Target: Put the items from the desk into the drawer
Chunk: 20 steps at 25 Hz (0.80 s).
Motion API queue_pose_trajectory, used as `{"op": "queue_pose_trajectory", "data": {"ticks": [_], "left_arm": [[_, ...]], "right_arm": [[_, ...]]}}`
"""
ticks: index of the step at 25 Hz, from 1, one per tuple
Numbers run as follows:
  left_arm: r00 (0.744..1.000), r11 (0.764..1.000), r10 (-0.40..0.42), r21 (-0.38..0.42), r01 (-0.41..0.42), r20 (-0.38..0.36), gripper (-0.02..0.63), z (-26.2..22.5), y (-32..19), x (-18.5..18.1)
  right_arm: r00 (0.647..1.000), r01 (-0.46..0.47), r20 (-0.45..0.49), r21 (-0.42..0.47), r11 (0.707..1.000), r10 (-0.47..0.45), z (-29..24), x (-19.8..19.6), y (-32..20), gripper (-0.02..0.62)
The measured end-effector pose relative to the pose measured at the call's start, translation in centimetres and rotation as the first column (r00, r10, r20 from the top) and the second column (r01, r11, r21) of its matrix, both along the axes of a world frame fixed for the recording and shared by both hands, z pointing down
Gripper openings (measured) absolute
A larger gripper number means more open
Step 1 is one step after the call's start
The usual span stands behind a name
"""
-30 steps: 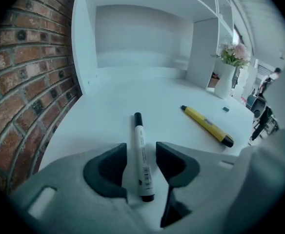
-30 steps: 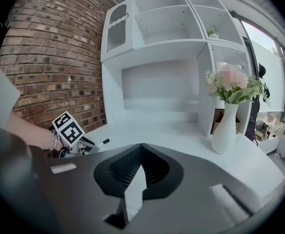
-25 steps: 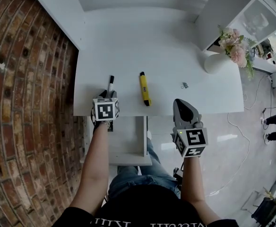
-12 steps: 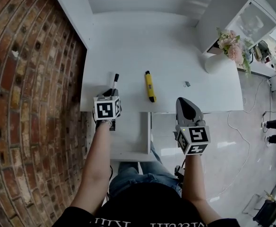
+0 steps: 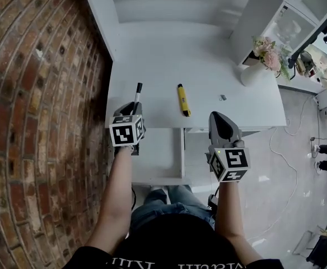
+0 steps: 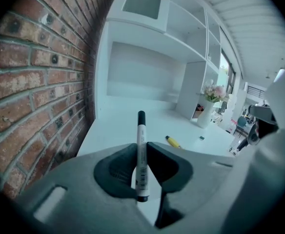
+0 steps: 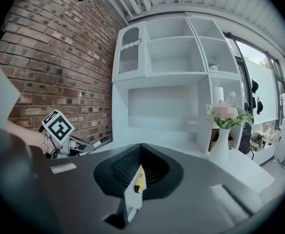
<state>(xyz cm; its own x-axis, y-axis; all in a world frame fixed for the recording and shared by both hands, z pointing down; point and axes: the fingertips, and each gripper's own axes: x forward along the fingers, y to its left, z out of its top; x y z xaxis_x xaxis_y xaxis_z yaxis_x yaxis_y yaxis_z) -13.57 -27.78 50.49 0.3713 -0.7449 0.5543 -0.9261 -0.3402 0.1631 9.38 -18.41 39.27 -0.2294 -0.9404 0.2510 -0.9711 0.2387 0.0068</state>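
L gripper [image 5: 132, 111], jaws just closing, clamps marker [image 6: 141, 145] over desk [image 5: 208, 66] front edge. In head view the marker's rear end is hidden under L gripper. R gripper [image 5: 216, 117] jaws together, empty; yellow utility knife [image 5: 183, 100] on desk, barely seen thru its slit.

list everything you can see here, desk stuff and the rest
marker: 1, white with black cap, in the left gripper above the desk's left front
utility knife: 1, yellow, lying on the desk near its front edge
binder clip: 1, small and dark, on the desk right of the knife
vase of flowers: 1, white vase with pink blooms, at the desk's right side
desk: 1, white
drawer: 1, white, open under the desk front
shelf unit: 1, white, above the desk
brick wall: 1, red-brown, left of the desk
left gripper: 1, grey, jaws have just closed on the marker
right gripper: 1, grey, jaws together, holding nothing
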Motion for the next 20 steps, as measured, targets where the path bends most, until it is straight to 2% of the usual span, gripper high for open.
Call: {"op": "queue_pose_trajectory", "data": {"ticks": [5,10,20], "left_arm": [[1.0,0.998,-0.002,0.056,0.003,-0.025,0.064,-2.4,1.8,-1.4],[0.999,0.997,0.003,0.08,0.001,-0.048,0.064,-3.2,3.6,-2.8],[0.998,1.0,-0.002,0.009,0.003,-0.067,0.064,0.5,8.1,-4.6]], "right_arm": [[1.0,-0.013,-0.011,0.031,0.999,0.013,-1.2,-1.1,1.6,0.003],[1.0,-0.017,-0.005,0.037,0.999,0.017,-1.0,-2.2,3.1,0.003],[1.0,0.008,0.012,-0.057,0.998,-0.007,3.4,-4.8,5.7,0.003]]}}
